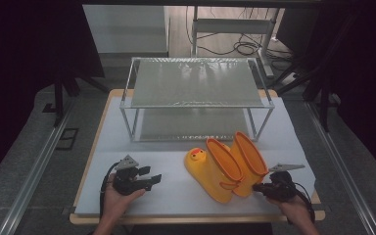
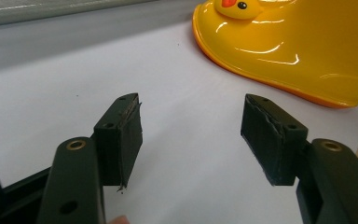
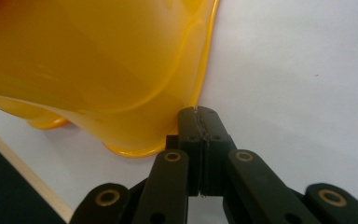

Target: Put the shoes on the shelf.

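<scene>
Your 2 yellow rubber boots point(image 1: 227, 169) sit lower center-right of the high view, on the white table cover point(image 1: 176, 191), just in front of the 2-tier metal shelf rack point(image 1: 196, 95). The left one has a duck face point(image 1: 197, 155) on the toe. They look like glossy molded rubber, so I'd guess light, bendy at the shaft and pretty slick on the outside. The orange top rim or the heel edge looks like your best bet for a pinch; the round shiny toe would probably just squirt out.

Your right gripper point(image 1: 258, 186) is lower right of the high view, jaws pressed together right against the boot's sole edge point(image 3: 200, 84). In the right gripper view nothing visible sits between them, so it reads as closed on nothing, just touching or nearly touching the boot.

Your left gripper point(image 1: 152, 179) is lower left, low over the cover, jaws spread wide and pointing toward the duck boot point(image 2: 298, 42), well short of it. Both hands come in from the bottom edge, wrists low.
</scene>
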Tool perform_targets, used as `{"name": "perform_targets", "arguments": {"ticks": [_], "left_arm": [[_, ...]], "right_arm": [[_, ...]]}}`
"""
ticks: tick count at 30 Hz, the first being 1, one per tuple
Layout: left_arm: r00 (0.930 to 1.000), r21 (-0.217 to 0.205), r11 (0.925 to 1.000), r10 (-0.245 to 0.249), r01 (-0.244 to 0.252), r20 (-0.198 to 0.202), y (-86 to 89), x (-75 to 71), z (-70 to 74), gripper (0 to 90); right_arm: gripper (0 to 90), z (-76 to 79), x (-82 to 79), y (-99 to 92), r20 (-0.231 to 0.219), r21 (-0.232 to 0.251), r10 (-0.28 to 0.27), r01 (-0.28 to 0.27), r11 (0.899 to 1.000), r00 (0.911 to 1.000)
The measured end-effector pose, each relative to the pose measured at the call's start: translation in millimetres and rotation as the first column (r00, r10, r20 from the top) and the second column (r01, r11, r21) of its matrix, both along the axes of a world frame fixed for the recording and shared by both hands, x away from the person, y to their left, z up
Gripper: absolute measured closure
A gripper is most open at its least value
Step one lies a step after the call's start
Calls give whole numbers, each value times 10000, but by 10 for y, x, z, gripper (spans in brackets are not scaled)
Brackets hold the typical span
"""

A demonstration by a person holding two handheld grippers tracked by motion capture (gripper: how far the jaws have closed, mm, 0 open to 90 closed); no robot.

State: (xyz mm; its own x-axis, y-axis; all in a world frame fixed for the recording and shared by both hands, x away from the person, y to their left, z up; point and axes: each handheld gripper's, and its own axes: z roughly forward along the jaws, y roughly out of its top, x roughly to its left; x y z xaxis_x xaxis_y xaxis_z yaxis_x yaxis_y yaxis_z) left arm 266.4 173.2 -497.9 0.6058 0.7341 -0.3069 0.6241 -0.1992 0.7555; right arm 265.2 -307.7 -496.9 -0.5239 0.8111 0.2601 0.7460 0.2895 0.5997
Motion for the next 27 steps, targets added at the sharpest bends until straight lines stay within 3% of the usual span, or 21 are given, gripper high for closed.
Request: {"name": "perform_targets", "arguments": {"ticks": [5, 6, 8, 10, 11, 12, 15, 19, 23, 25, 27], "left_arm": [[10000, -43, 10000, 83, -83, -12, 25, 11, 1, 383], [10000, -37, 10000, 68, -68, -14, 22, 13, 0, 383], [10000, -14, 10000, 32, -32, -1, 14, 10, 2, 382], [10000, -14, 10000, 20, -20, 16, 11, 8, 5, 382], [10000, -17, 10000, 20, -20, 23, 11, 6, 8, 382], [10000, -17, 10000, 28, -28, 29, 11, 5, 12, 382], [10000, -21, 10000, 68, -68, 23, 18, 9, 15, 382], [10000, 17, 10000, 52, -52, -15, 6, 12, -1, 382], [10000, 7, 10000, 44, -44, -22, -2, 8, -2, 382], [10000, -9, 10000, 90, -90, -13, 2, 10, 1, 382], [10000, 11, 10000, 81, -81, -30, 12, 15, 3, 382]], "right_arm": [[848, 205, -62, -146, 486, 165, -197, 189, 9997, 9986], [800, 385, -87, -211, 782, 261, -245, 225, 9994, 9966], [716, 596, -102, -256, 1207, 196, -307, 285, 9994, 9922], [684, 676, -102, -270, 1324, 206, -303, 278, 9994, 9907], [633, 904, -95, -302, 1559, 372, -220, 164, 9992, 9875], [633, 904, -95, -302, 1559, 372, -220, 164, 9992, 9875], [529, 1209, -58, -303, 1673, 643, 11, -120, 9979, 9859], [492, 1333, -7, -285, 1571, 912, 146, -292, 9954, 9875], [460, 1569, 89, -172, 1560, 1045, 406, -573, 9929, 9869], [451, 1607, 98, -143, 1597, 1088, 510, -689, 9917, 9858], [434, 1747, 118, -17, 1574, 1096, 891, -1070, 9882, 9835]]}}
